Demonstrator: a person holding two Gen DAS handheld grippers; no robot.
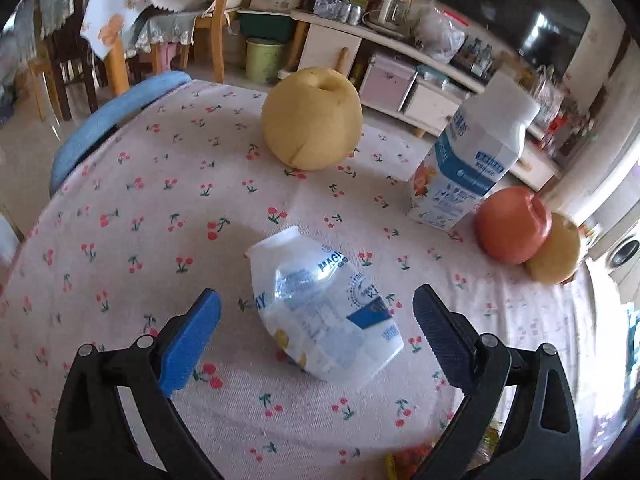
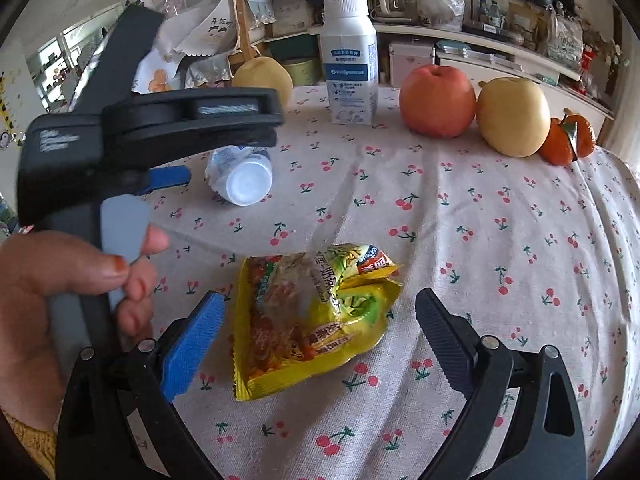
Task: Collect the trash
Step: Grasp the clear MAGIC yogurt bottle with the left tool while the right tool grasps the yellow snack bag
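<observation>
Wrapper [image 2: 316, 320] before toppled bottle [image 2: 240, 176]

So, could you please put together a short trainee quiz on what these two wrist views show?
1. True or false: the left gripper is shut on the lying crushed white plastic bottle.
2. What lies between the right gripper's fingers?
A. crumpled yellow snack wrapper
B. red apple
C. upright white capped bottle
3. Name the cloth's printed motif.

Key: 1 false, open around it; 2 A; 3 cherries on the tablecloth.
</observation>
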